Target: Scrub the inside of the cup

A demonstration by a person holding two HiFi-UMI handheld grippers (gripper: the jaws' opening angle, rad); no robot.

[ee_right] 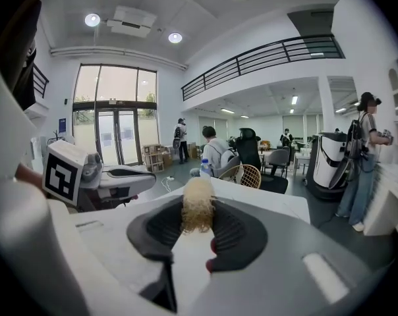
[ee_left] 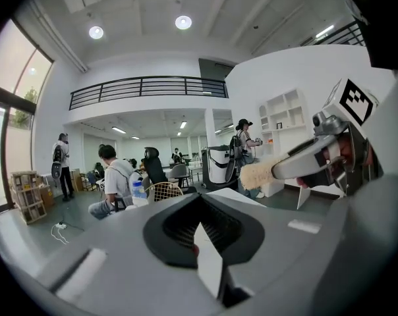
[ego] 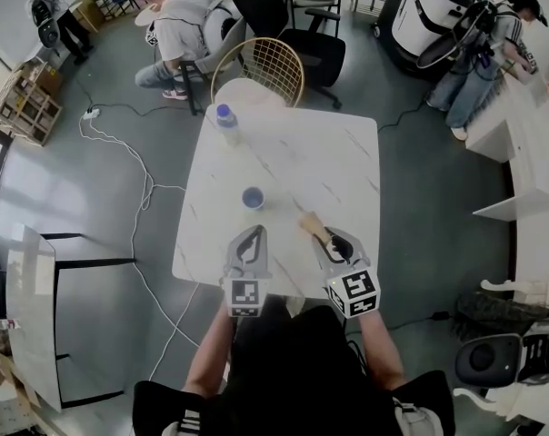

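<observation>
White marbled table (ego: 329, 166), small blue cup (ego: 253, 197) standing on it — water bottle (ego: 226, 121) at its far-left corner

The brush (ego: 310, 223) has its handle hidden in the right tool (ego: 327, 239); the cup (ego: 253, 197) is too small to see inside.

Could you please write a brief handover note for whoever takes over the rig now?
Left gripper: shut, empty.
Right gripper: shut on a tan fluffy scrubbing brush.
Small blue round cup: upright on the white marble table, just ahead of the left gripper, nothing touching it.
Done: brush in hand.
Left: steady the cup, scrub its inside.
</observation>
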